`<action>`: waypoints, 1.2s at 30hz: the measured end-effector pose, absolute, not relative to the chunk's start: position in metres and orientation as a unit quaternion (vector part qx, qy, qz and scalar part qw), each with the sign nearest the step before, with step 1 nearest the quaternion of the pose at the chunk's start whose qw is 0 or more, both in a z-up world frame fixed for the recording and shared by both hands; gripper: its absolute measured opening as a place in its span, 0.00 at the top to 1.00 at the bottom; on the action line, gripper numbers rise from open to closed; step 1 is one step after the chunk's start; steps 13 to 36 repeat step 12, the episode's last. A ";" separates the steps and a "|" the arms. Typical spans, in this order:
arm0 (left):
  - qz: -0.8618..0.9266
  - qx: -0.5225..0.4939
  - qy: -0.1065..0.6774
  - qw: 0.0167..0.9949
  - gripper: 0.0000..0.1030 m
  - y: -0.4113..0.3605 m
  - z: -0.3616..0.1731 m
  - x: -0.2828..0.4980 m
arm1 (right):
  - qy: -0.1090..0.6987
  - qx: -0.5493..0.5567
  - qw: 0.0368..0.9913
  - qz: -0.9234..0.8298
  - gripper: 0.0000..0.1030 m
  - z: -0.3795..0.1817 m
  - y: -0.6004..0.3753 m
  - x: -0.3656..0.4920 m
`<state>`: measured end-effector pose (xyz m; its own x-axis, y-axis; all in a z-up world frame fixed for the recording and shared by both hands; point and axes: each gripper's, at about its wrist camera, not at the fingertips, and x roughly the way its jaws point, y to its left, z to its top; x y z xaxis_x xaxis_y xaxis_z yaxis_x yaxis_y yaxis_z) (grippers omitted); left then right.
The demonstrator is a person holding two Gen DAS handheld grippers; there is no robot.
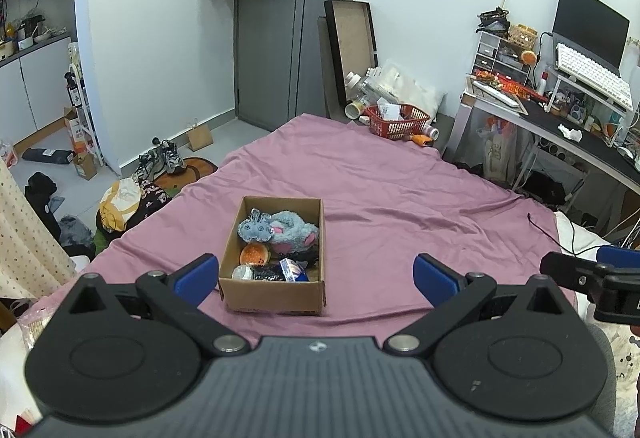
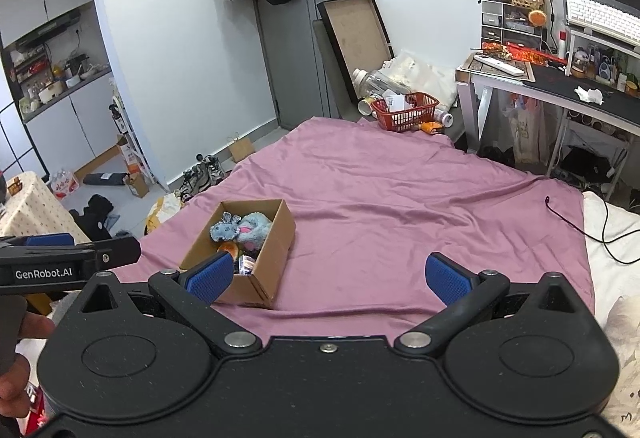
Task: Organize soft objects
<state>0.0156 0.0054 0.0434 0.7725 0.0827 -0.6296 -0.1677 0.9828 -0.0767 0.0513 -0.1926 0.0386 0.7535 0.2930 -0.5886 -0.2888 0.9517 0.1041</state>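
I hold both the left gripper [image 1: 316,274] and right gripper [image 2: 328,276] empty, jaws spread wide. The open brown cardboard box [image 1: 276,296] near the bed's left edge holds the blue-grey plush toy [image 1: 276,228]; I judge sorting nearly complete.

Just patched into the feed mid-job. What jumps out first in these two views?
A cardboard box sits alone on the wide purple bedsheet, packed with a blue-grey plush toy, an orange plush and other small items. Both tools, left tool and right tool, are open and empty, held short of the box. Beyond the bed, a red basket stands on the cluttered floor.
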 end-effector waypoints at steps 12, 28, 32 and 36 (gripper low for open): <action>0.068 -0.066 0.344 0.934 0.00 0.012 0.026 0.020 | 0.320 0.006 0.935 0.153 0.00 0.027 -0.188 0.056; 0.068 -0.066 0.344 0.934 0.00 0.012 0.026 0.020 | 0.320 0.006 0.935 0.153 0.00 0.027 -0.188 0.056; 0.068 -0.066 0.344 0.934 0.00 0.012 0.026 0.020 | 0.320 0.006 0.935 0.153 0.00 0.027 -0.188 0.056; 0.068 -0.066 0.344 0.934 0.00 0.012 0.026 0.020 | 0.320 0.006 0.935 0.153 0.00 0.027 -0.188 0.056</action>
